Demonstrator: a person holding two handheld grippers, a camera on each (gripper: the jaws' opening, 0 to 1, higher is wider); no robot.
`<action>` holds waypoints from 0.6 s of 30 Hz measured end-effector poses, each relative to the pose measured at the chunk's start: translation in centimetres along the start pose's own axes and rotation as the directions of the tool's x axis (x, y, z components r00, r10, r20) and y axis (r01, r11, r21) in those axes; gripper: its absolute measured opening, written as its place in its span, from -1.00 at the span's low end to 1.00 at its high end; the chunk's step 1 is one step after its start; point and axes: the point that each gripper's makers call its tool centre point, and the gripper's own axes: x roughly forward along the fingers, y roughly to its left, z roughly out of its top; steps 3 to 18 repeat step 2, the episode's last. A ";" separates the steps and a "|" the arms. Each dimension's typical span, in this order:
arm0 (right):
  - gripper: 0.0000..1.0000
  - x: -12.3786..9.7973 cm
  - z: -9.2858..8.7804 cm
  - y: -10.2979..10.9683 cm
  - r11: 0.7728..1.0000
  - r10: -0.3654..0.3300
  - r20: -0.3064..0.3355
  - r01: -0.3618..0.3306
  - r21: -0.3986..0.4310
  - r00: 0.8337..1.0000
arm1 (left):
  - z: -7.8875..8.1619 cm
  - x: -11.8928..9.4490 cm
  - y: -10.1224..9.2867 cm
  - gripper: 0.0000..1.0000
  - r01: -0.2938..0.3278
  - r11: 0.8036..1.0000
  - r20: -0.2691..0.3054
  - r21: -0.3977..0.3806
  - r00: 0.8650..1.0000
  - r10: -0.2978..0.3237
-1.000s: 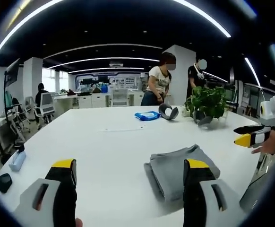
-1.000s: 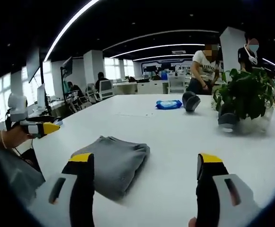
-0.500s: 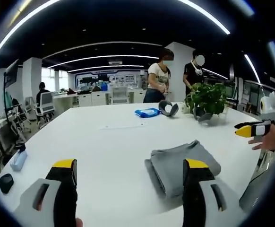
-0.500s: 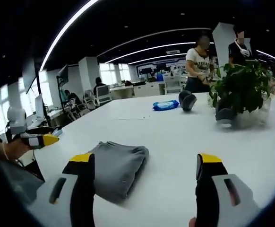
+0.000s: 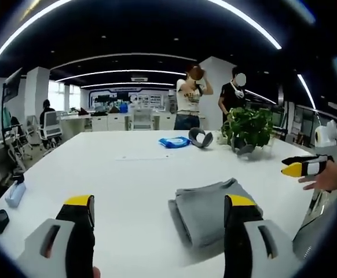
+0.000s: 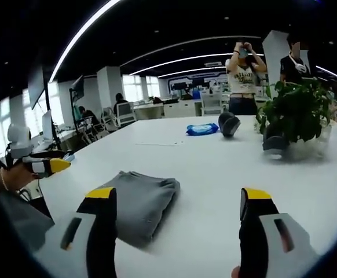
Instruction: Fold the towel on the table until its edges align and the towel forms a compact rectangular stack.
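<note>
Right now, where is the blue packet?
In the left gripper view, the blue packet lies at the table's far side, just left of the grey headphones.

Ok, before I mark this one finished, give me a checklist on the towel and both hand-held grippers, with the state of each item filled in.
1. Towel folded into a compact stack: ok.
2. Edges aligned: cannot tell; layers show along one side, the far corner looks slightly bunched.
3. Left hand-held gripper open, holding nothing: ok.
4. Right hand-held gripper open, holding nothing: ok.
5. Towel lying wholly on the table: ok.
6. Towel apart from the plant and blue pack: ok.
</note>
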 end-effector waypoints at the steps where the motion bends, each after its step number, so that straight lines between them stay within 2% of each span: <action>1: 0.77 0.0 0.1 0.0 1.000 -0.003 0.003 0.003 -0.004 1.000 | -0.1 0.1 -0.1 0.91 0.006 1.000 -0.003 0.005 1.000 -0.006; 18: 0.77 0.0 0.2 0.0 1.000 -0.005 0.006 0.005 -0.005 1.000 | -0.1 0.1 -0.1 0.91 0.009 1.000 -0.005 0.007 1.000 -0.009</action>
